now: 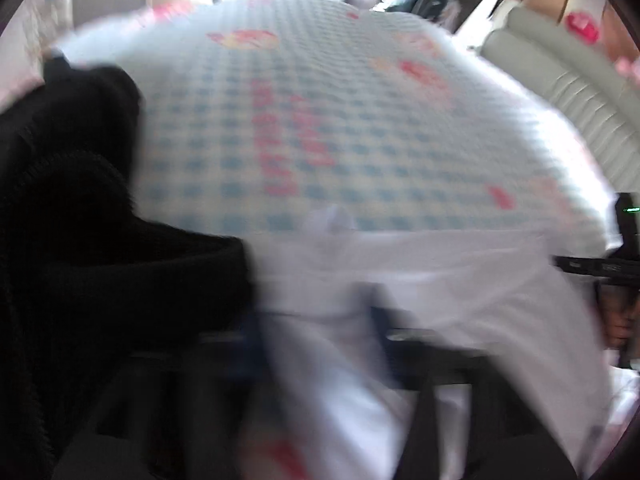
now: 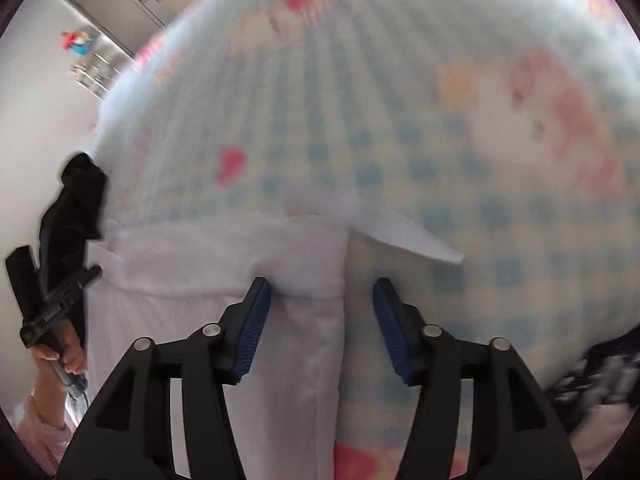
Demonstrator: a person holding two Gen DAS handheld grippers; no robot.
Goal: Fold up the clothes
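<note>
White cloth (image 2: 208, 268) is spread on the blue-checked bedcover (image 2: 400, 100), its edge lying between the parted blue pads (image 2: 256, 320) of the right gripper (image 2: 320, 312), which are not pressed on it. In the blurred left wrist view, the left gripper (image 1: 316, 320) is seen nearly clenched with the cloth bunched between its fingers. Black clothing (image 1: 80, 200) is heaped just beside it.
</note>
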